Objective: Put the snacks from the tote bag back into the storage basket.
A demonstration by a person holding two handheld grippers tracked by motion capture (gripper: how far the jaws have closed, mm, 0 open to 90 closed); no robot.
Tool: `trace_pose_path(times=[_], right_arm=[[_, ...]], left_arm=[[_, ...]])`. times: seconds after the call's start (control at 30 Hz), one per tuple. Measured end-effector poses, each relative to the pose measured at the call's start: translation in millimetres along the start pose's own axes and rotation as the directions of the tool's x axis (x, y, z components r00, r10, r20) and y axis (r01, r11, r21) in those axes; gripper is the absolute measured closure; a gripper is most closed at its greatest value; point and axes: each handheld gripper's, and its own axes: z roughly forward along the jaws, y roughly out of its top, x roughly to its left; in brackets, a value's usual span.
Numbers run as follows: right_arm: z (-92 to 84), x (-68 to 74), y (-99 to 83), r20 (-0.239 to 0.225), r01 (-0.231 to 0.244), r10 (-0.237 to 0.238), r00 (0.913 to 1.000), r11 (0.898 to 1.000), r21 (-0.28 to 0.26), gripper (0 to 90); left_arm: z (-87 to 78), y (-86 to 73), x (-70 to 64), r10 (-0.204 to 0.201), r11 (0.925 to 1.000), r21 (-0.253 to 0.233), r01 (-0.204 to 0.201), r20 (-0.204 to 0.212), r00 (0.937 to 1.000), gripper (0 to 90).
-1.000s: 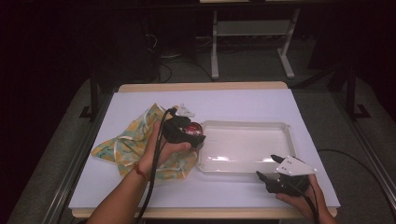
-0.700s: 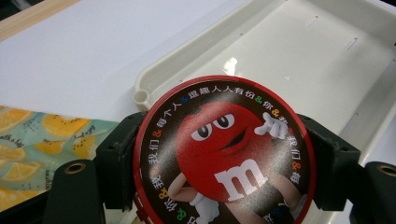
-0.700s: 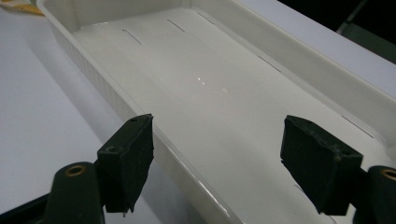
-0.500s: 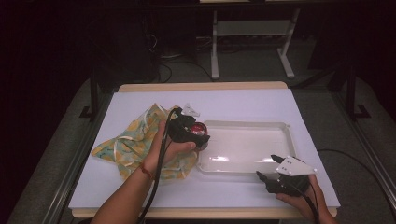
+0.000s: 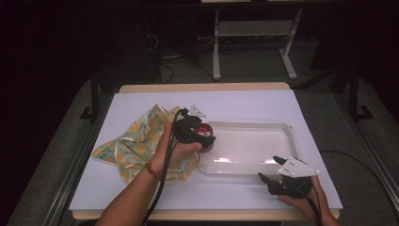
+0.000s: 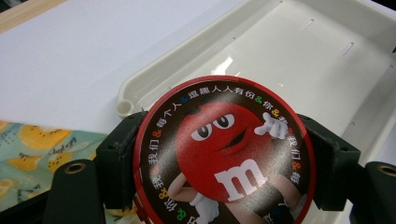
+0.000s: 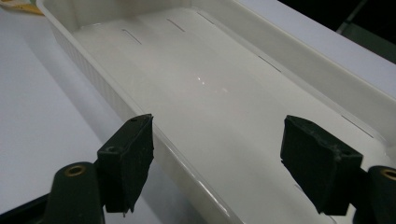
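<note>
The round red candy tin [image 6: 224,154] with a red cartoon candy face on its lid sits pinched between the two black jaws of the left claw [image 5: 200,136], right at the left end of the white plastic tray [image 5: 282,167]. The tray lies on a white surface [image 5: 244,101] with a pale wood edge at the back. The room around it is dark, with a grey floor and a metal stand [image 5: 254,35] behind.

A yellow and green lemon cloth [image 5: 136,146] lies left of the tray, under the person's left hand [image 5: 171,150]. A small clear bit [image 5: 197,111] lies just behind the cloth. The back and right parts of the surface are bare.

The right claw [image 5: 270,172] rests near the tray's front right corner, jaws spread wide, holding nothing.

The left claw's own view shows the tin's lid and its ring of small writing. The right claw's own view looks along the tray's smooth bare floor [image 7: 224,93].
</note>
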Motion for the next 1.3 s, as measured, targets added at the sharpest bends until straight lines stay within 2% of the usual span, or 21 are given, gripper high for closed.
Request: trace_pose_path(times=[0.2, 0.67, 0.9, 1.03, 1.3], right_arm=[[-0.2, -0.1, -0.1, 0.0, -0.002, 0.002, 1.0, 1.0, 0.0, 24.9], [-0.4, -0.3, -0.2, -0.001, -0.001, 0.001, 1.0, 1.0, 0.0, 24.9], [-0.4, -0.2, -0.2, -0.001, -0.001, 0.001, 1.0, 1.0, 0.0, 24.9], [-0.3, 0.1, -0.2, -0.002, -0.001, 0.001, 1.0, 1.0, -0.001, 24.9], [0.1, 0.0, -0.3, -0.004, -0.001, 0.001, 1.0, 1.0, -0.001, 24.9]], left_arm=[[5.8, 2.1, -2.4, -0.017, 0.9999, 0.002, 0.017, -0.003, 0.9999, 25.5], [20.2, 5.8, -8.9, -0.028, 0.9995, 0.012, 0.028, 0.005, 0.9996, 25.4], [25.7, 6.8, -10.7, -0.022, 0.9996, 0.02, 0.021, 0.011, 0.9997, 25.5], [29.1, 6.8, -11.3, -0.035, 0.9992, 0.017, 0.035, 0.013, 0.9993, 25.4], [35.4, 8.2, -14.4, -0.024, 0.9993, 0.028, 0.024, 0.022, 0.9995, 25.5]])
